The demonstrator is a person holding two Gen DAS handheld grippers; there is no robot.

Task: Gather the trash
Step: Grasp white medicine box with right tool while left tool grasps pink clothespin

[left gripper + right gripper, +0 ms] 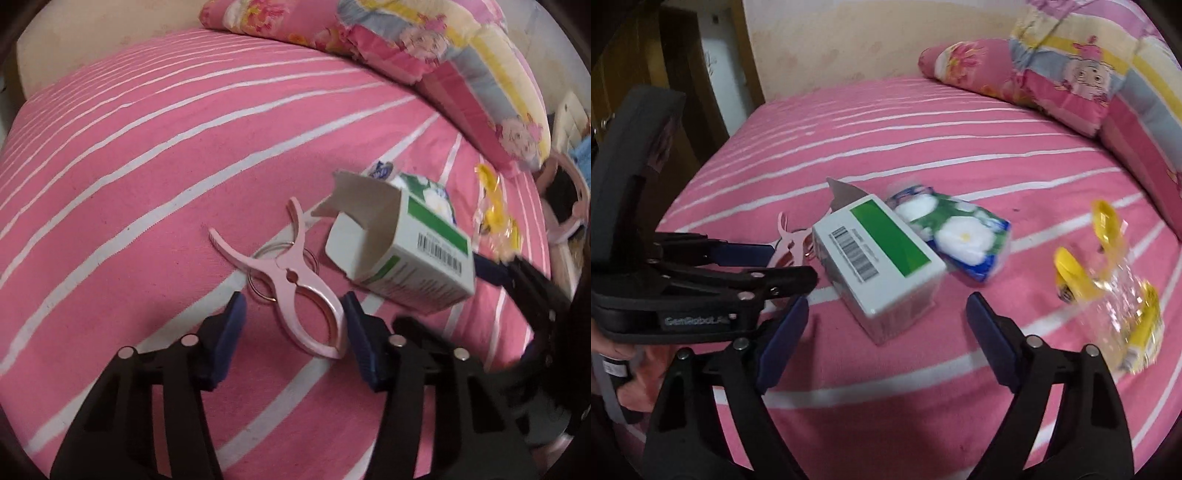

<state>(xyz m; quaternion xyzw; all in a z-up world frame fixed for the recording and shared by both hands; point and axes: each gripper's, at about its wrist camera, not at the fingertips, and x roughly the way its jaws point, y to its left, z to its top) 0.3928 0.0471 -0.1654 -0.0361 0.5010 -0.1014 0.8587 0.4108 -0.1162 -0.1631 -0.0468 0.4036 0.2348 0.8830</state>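
Nearest: left gripper (293, 308) with jaws parted around the handle end of a pink clothes peg (286, 275); right pad touching or nearly touching the peg loop, left pad clear, so no firm grip visible. Right gripper (884, 308) spread wide, nothing between the pads, poised just short of a white and green box (877, 258). Box lying on the pink striped bedsheet (129, 166), torn flap open. Behind the box and touching it, a flowered tissue pack (960, 232), half hidden in the left view. Off to the right, a clear and yellow wrapper (1108, 280), blurred, contents unreadable. Farthest: pillow (1015, 74) and folded quilt (1137, 92), cut off by the frame edge.
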